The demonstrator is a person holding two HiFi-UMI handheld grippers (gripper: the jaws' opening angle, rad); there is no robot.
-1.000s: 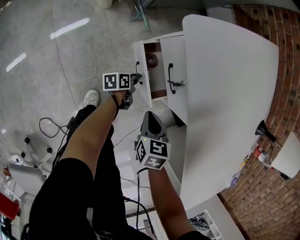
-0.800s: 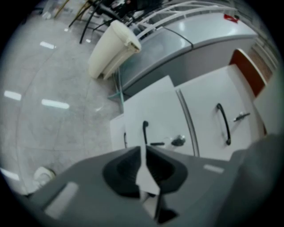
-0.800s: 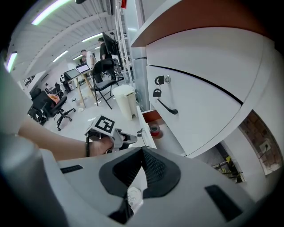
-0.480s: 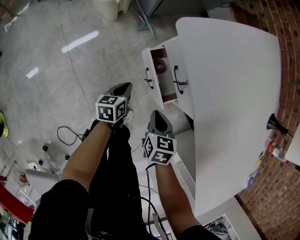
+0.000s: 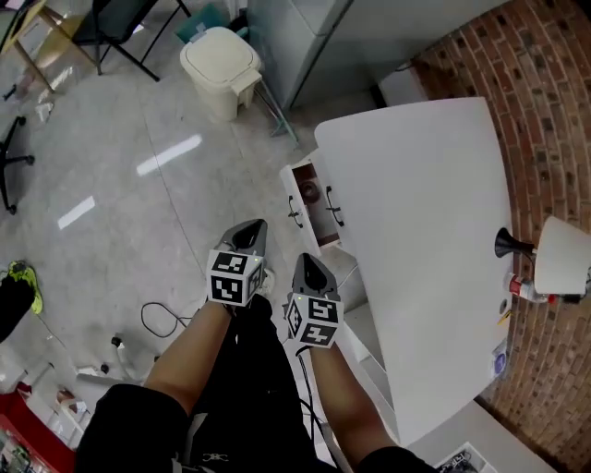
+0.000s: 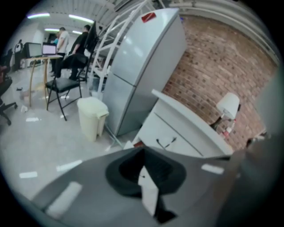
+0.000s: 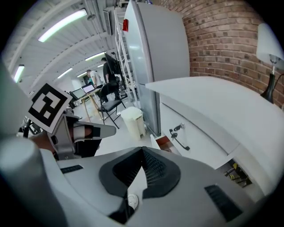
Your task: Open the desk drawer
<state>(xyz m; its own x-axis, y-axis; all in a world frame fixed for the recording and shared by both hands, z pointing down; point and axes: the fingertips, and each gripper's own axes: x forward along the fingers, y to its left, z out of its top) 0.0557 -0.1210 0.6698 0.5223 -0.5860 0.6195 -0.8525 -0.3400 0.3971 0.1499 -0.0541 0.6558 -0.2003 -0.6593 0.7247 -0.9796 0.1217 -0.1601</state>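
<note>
The white desk (image 5: 416, 212) stands at the right, with its drawer (image 5: 303, 196) pulled out from under the top and a brownish inside showing. Black handles (image 5: 294, 212) sit on the drawer fronts. My left gripper (image 5: 251, 224) hangs in the air, well back from the drawer, shut and empty. Beside it, my right gripper (image 5: 303, 260) is also shut with nothing held. In the left gripper view the left gripper (image 6: 143, 150) points towards the desk's handles (image 6: 166, 142). The right gripper (image 7: 142, 148) looks at a handle (image 7: 179, 132) and the open drawer (image 7: 161, 141).
A cream bin (image 5: 220, 69) and a grey fridge (image 5: 305, 28) stand beyond the desk. A lamp (image 5: 554, 263) sits on the desk's right end by the brick wall (image 5: 517, 83). A cable (image 5: 162, 319) lies on the floor. A chair (image 6: 62, 84) and people are far off.
My left gripper has come off the drawer's handle, shut, and risen back towards me. The right gripper has risen too. The drawer stays pulled out.
</note>
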